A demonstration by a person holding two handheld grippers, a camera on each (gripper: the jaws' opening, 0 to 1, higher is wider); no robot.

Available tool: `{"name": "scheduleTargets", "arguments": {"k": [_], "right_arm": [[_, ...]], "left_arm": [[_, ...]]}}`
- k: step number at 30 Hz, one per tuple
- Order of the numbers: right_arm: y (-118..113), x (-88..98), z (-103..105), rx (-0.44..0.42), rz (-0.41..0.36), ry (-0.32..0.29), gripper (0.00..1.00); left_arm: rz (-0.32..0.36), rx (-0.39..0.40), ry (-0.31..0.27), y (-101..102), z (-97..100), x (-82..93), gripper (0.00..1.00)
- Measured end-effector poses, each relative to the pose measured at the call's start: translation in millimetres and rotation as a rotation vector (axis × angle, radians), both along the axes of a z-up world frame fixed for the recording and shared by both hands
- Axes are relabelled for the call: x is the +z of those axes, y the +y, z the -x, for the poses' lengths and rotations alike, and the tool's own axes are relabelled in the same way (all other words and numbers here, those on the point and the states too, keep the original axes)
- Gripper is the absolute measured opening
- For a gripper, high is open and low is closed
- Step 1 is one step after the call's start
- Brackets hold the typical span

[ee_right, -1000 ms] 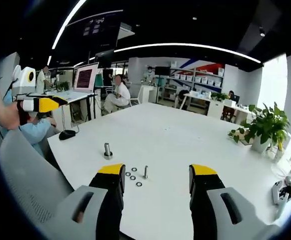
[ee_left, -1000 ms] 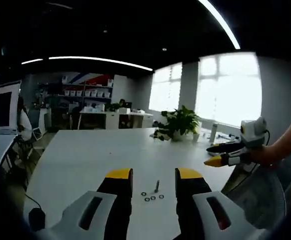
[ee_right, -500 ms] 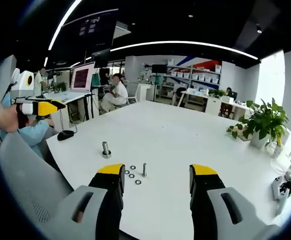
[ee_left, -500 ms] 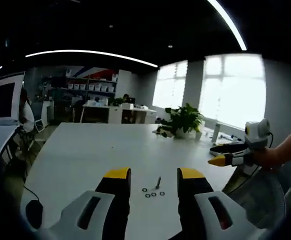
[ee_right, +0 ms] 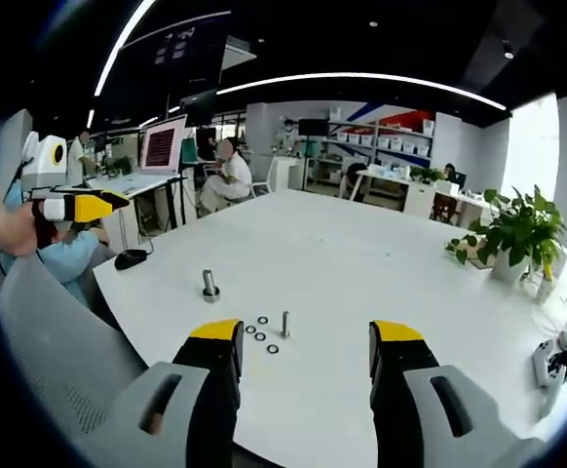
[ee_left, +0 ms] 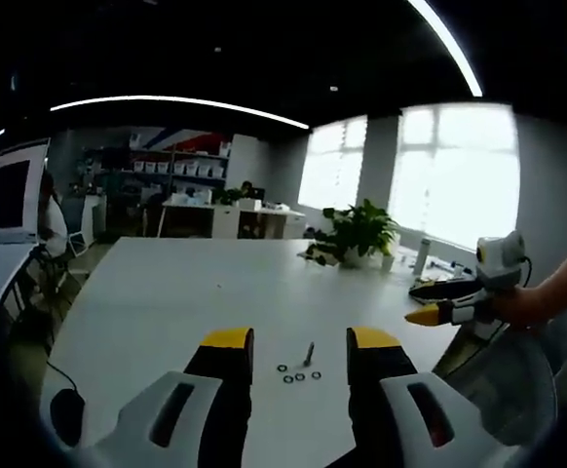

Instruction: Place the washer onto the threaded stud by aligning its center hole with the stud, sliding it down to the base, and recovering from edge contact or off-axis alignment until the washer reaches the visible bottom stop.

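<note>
Right gripper view: small metal ring washers (ee_right: 261,335) beside upright threaded stud (ee_right: 285,325).

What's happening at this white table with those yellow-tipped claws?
A person holds a two-jaw gripper in each hand above a white table. Both the left gripper and the right gripper are open and empty. On the table, four small washers lie beside an upright threaded stud. None is on the stud yet.
</note>
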State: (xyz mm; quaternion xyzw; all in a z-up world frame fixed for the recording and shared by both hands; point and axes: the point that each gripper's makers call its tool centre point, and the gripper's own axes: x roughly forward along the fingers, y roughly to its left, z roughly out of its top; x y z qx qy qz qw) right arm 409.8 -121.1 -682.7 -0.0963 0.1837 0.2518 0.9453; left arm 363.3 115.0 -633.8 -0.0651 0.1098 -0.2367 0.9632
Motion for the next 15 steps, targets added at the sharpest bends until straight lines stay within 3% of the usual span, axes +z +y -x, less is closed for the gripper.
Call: {"name": "scheduleTargets", "arguments": {"k": [6,15], "right_arm": [[-1.5,-1.5,-0.8,-0.012,-0.009,0.014,0.54],[7.9,-6.6,-1.2,0.02,0.016,0.042,0.55]], "left_arm": [[-0.029,-0.052,0.008,-14.1,4.0,-4.0,0.37],[-0.024,-0.045,0.015,-16.8,4.8,1.3,0.37]]}}
